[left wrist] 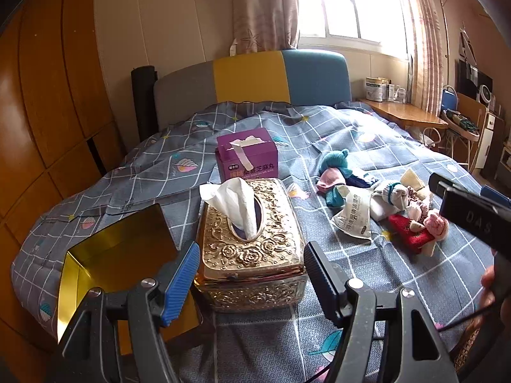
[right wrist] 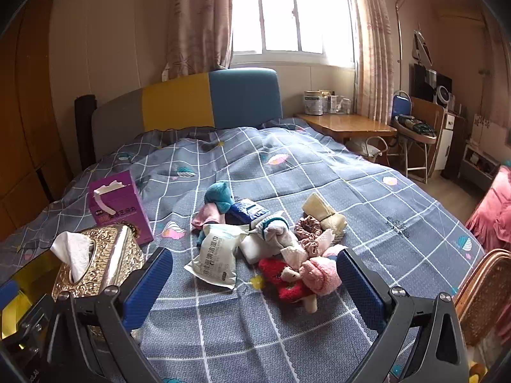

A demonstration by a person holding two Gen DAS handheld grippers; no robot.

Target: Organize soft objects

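Clearly, in the left wrist view, the left gripper hovers over the bed with its fingers wide apart and nothing pressed between them. Just beyond the fingertips stands a gold tissue box, with a white tissue sticking out of its top. Behind it, toward the headboard, is a purple carton. An open yellow tin box lies near the left edge of the bed, beside the left finger. The soft objects form a loose heap toward the right edge of the bed: a teal plush toy, a white wipes packet, a red plush piece and a pink plush toy. Part of the right gripper enters from the right, above the heap.

Then, in the right wrist view, the right gripper also has its fingers wide, holding nothing. The heap of soft objects lies in the middle of the bed, just ahead of the fingers; the pink plush toy and the red plush piece are the closest. The wipes packet, a pink scrunchie and the teal plush toy lie further back. The gold tissue box and the purple carton stand toward the left edge.
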